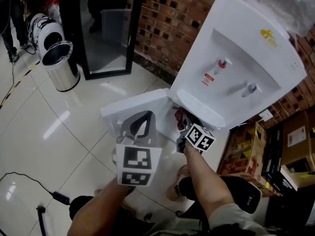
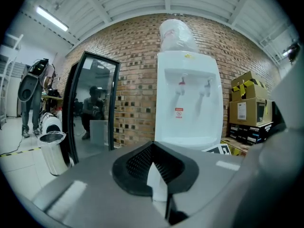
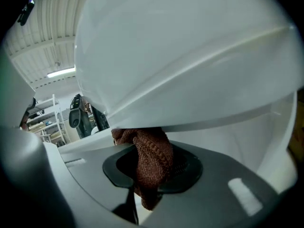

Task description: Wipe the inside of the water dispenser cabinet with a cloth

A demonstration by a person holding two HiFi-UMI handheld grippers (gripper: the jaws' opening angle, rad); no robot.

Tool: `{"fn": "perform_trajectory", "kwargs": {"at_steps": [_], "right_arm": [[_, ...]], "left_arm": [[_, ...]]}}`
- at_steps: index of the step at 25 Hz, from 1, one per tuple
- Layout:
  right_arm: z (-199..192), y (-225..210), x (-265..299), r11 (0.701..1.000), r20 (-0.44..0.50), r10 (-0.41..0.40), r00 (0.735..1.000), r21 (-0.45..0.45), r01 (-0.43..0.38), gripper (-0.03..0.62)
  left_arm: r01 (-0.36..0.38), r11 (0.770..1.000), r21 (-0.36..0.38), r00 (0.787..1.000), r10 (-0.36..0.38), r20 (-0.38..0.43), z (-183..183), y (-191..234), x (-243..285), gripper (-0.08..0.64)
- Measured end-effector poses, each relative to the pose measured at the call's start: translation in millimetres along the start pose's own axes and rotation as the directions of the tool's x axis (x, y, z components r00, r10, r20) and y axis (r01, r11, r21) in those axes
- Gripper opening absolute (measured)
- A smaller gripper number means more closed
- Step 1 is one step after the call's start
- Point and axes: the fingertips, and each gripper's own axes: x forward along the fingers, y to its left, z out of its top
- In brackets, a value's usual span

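- Cloth (image 3: 151,160), brown knit, pinched in right gripper (image 3: 153,172) at the cabinet (image 3: 232,139) mouth; the interior lies straight ahead, beneath the white ledge (image 3: 190,75).
- Left gripper (image 1: 141,128), jaws closed, farther off at the open door (image 1: 129,107).

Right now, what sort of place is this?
Likely a storeroom or workshop: bare brick wall, stacked cardboard boxes, ribbed metal roof with a strip light.
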Motion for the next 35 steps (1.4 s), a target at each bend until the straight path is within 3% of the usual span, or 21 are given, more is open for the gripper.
{"fn": "perform_trajectory", "kwargs": {"at_steps": [10, 17, 20, 26, 35], "right_arm": [[12.4, -68.9, -68.9, 0.990, 0.031, -0.138, 0.990, 0.022, 0.138, 0.100], [17.9, -99.6, -96.1, 0.982, 0.014, -0.189, 0.982, 0.012, 0.189, 0.100], [17.1, -106.2, -103.2, 0.979, 0.000, -0.203, 0.979, -0.030, 0.203, 0.101], [9.2, -112.9, -110.8, 0.955, -0.046, -0.230, 0.972, -0.203, 0.216, 0.103], [-29.6, -130.2, -100.3, 0.931, -0.151, -0.283, 0.947, -0.281, 0.233, 0.103]], "left_arm": [[0.071, 0.996, 0.049, 0.997, -0.071, -0.021, -3.0, -38.7, 29.3, -0.002], [0.116, 0.991, 0.064, 0.993, -0.115, -0.014, 5.2, -71.5, 36.8, 0.000], [0.119, 0.990, 0.070, 0.993, -0.119, -0.013, 7.5, -76.9, 33.9, -0.002], [0.118, 0.989, 0.086, 0.993, -0.116, -0.025, 8.2, -83.3, 25.8, -0.002], [0.130, 0.983, 0.133, 0.989, -0.119, -0.087, -17.4, -90.9, 21.4, -0.001]]}}
